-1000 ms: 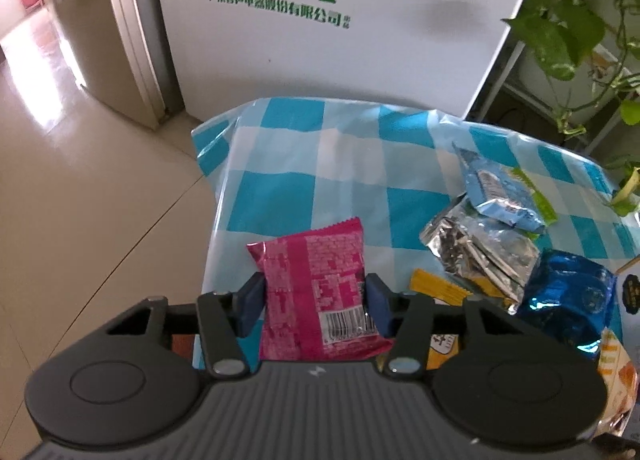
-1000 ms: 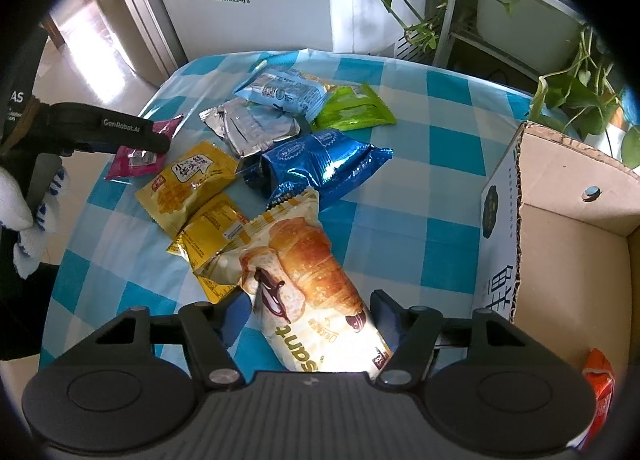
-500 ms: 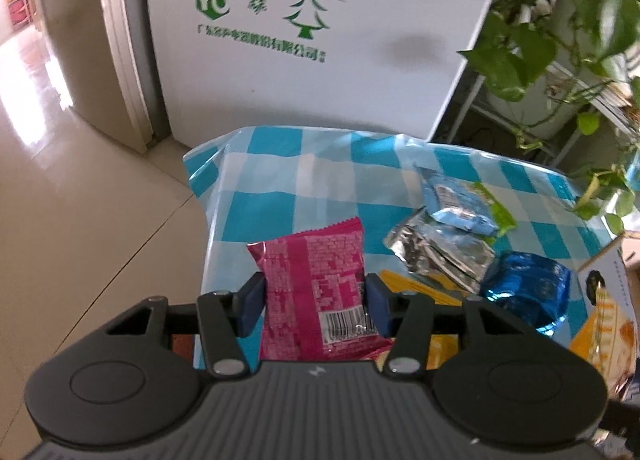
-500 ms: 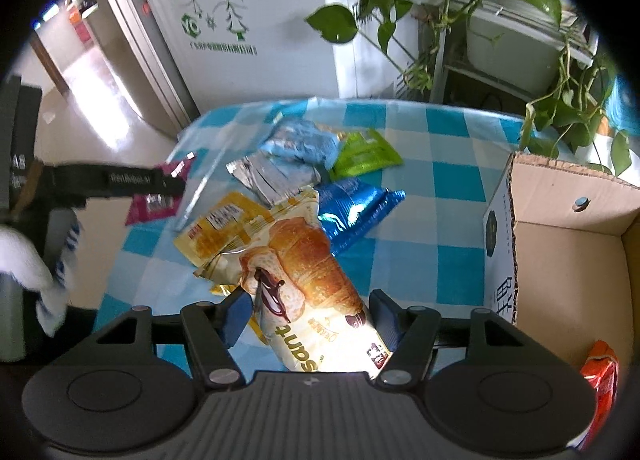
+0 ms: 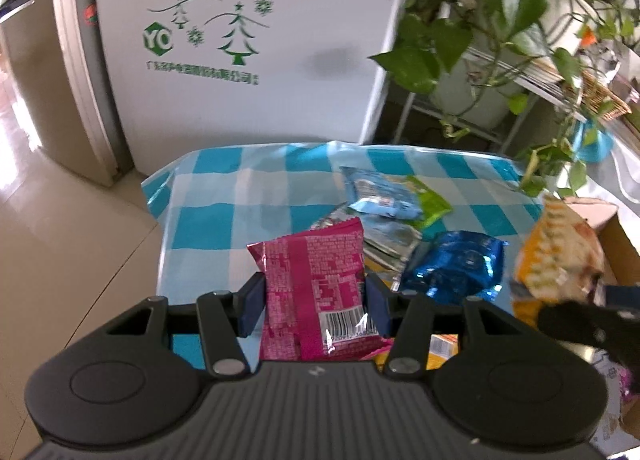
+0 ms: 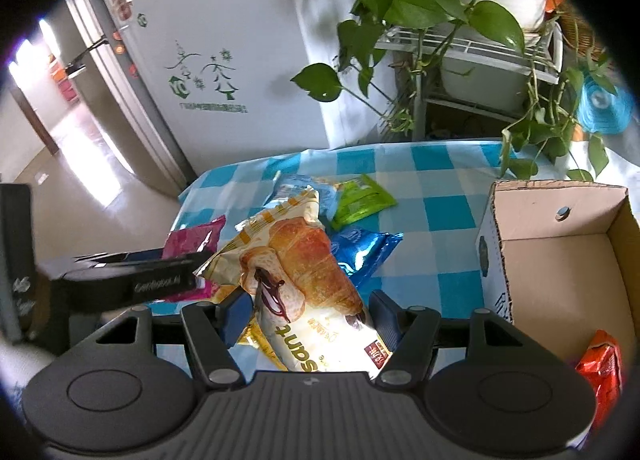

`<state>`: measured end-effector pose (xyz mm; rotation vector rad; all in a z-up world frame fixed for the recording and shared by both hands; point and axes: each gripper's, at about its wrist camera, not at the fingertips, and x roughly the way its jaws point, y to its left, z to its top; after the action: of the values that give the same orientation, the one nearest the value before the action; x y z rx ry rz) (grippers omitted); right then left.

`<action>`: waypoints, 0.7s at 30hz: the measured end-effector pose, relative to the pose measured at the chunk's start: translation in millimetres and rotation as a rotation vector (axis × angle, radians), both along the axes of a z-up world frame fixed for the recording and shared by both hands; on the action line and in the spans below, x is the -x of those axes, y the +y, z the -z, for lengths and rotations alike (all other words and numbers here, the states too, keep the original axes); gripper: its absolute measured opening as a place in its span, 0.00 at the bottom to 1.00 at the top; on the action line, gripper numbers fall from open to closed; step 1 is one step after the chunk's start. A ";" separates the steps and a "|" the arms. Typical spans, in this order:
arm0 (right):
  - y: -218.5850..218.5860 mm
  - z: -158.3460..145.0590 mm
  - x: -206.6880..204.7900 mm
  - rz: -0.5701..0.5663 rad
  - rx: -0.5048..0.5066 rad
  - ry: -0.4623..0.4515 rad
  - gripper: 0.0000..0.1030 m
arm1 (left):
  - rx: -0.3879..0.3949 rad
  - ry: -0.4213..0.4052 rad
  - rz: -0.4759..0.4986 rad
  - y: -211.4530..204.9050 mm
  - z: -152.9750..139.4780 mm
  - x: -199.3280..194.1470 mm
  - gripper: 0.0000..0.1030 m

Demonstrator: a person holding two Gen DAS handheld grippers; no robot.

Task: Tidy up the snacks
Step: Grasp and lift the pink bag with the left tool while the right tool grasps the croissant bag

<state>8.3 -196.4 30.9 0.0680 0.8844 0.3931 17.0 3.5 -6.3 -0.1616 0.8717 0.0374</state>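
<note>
My left gripper (image 5: 314, 302) is shut on a pink snack packet (image 5: 316, 284) and holds it above the checked table (image 5: 224, 195). My right gripper (image 6: 308, 314) is shut on a croissant bag (image 6: 304, 272), lifted above the table; the bag also shows at the right of the left wrist view (image 5: 560, 252). The open cardboard box (image 6: 560, 260) stands to the right, with an orange packet (image 6: 604, 372) inside. The left gripper and pink packet (image 6: 196, 240) show at the left of the right wrist view.
On the table lie a blue foil bag (image 5: 456, 264), a silver packet (image 5: 384, 236), a light blue packet (image 5: 380, 195), a green packet (image 5: 428, 199) and yellow packets (image 5: 440, 348). A white fridge (image 5: 248, 39) and potted plants (image 6: 420, 7) stand beyond the table.
Both grippers have risen with their packets. The croissant bag has lifted off the table. The two grippers have come closer together.
</note>
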 end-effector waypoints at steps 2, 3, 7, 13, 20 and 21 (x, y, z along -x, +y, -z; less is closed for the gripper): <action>0.2 -0.3 -0.4 0.015 0.005 -0.005 0.68 | -0.001 -0.005 0.014 -4.6 -1.7 0.9 0.51; -0.2 -0.3 -0.8 0.022 0.004 -0.008 0.68 | -0.003 -0.009 0.019 -6.8 -2.8 1.5 0.51; -1.7 -0.2 -3.8 0.048 0.011 -0.017 0.68 | -0.005 -0.022 0.035 -14.0 -6.6 2.9 0.51; -4.2 -0.3 -3.6 0.057 0.023 -0.028 0.68 | -0.007 -0.040 0.056 -23.5 -12.1 4.7 0.51; -14.6 -5.3 -0.4 0.077 0.021 -0.045 0.68 | 0.000 -0.056 0.076 -34.4 -16.7 5.4 0.51; -16.8 -6.1 -0.2 0.082 0.019 -0.047 0.68 | -0.001 -0.058 0.079 -35.9 -16.9 5.7 0.51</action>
<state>8.5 -213.2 37.0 0.0772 0.8362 0.3089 11.2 -32.4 10.7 -0.1269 0.8199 -0.0403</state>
